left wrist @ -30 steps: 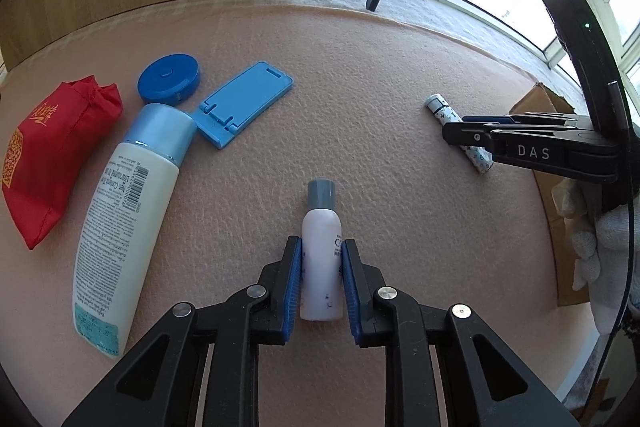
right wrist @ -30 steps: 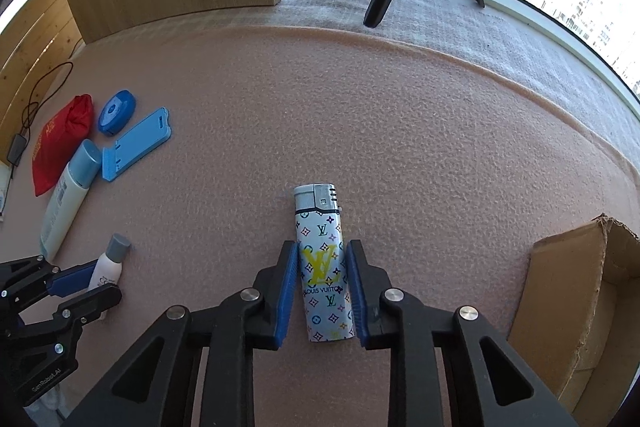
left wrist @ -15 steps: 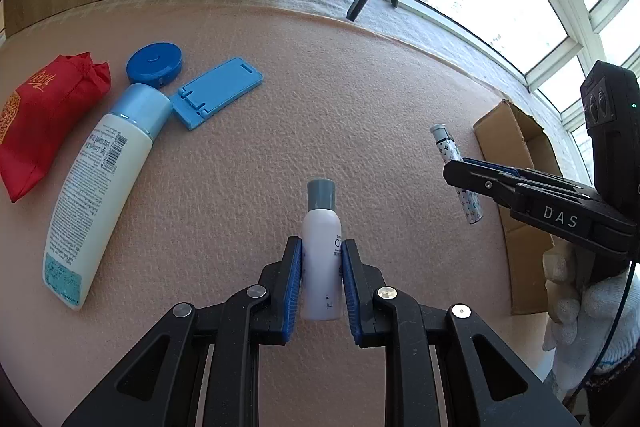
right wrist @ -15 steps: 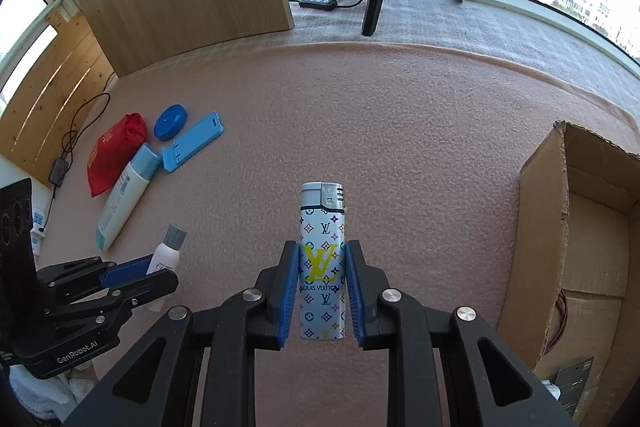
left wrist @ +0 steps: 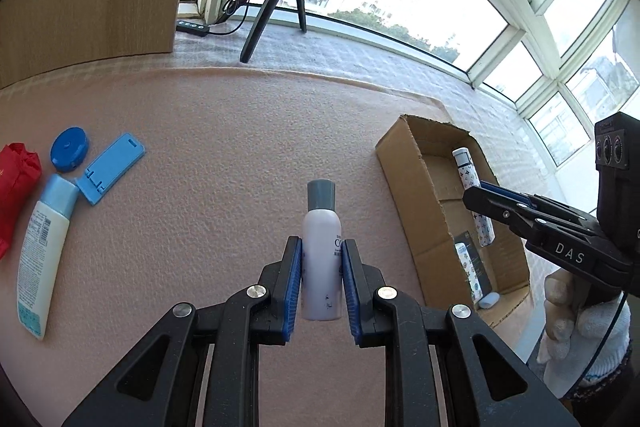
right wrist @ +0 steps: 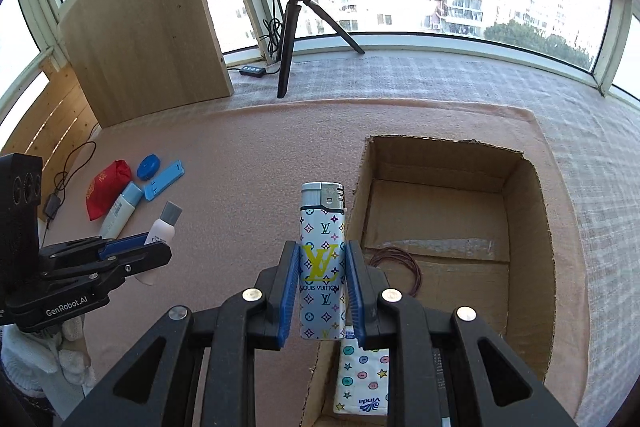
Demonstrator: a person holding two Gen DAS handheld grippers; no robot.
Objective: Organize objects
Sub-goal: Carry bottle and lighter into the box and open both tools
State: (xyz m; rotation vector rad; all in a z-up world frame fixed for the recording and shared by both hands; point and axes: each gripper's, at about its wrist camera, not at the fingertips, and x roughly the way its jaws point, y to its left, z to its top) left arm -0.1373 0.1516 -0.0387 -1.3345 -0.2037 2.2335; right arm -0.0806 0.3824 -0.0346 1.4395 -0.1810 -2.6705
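My left gripper [left wrist: 321, 267] is shut on a small white bottle with a grey cap [left wrist: 321, 239], held above the pink mat. My right gripper [right wrist: 322, 279] is shut on a white patterned lighter [right wrist: 322, 259], raised over the left edge of an open cardboard box [right wrist: 532, 227]. In the left wrist view the lighter [left wrist: 470, 187] hangs over the box [left wrist: 404, 195]. In the right wrist view the left gripper [right wrist: 140, 247] and its bottle [right wrist: 162, 225] show at the left.
On the mat's left lie a red pouch [left wrist: 14, 187], a round blue case [left wrist: 69, 149], a blue flat holder [left wrist: 110, 173] and a large lotion bottle [left wrist: 42, 251]. The box holds a tissue pack [right wrist: 362, 379] and a hair band [right wrist: 396, 265]. A tripod [left wrist: 276, 7] stands behind.
Both grippers have risen from the mat with their objects. The right gripper carried the lighter to the right, over the cardboard box. The left gripper lifted the small bottle.
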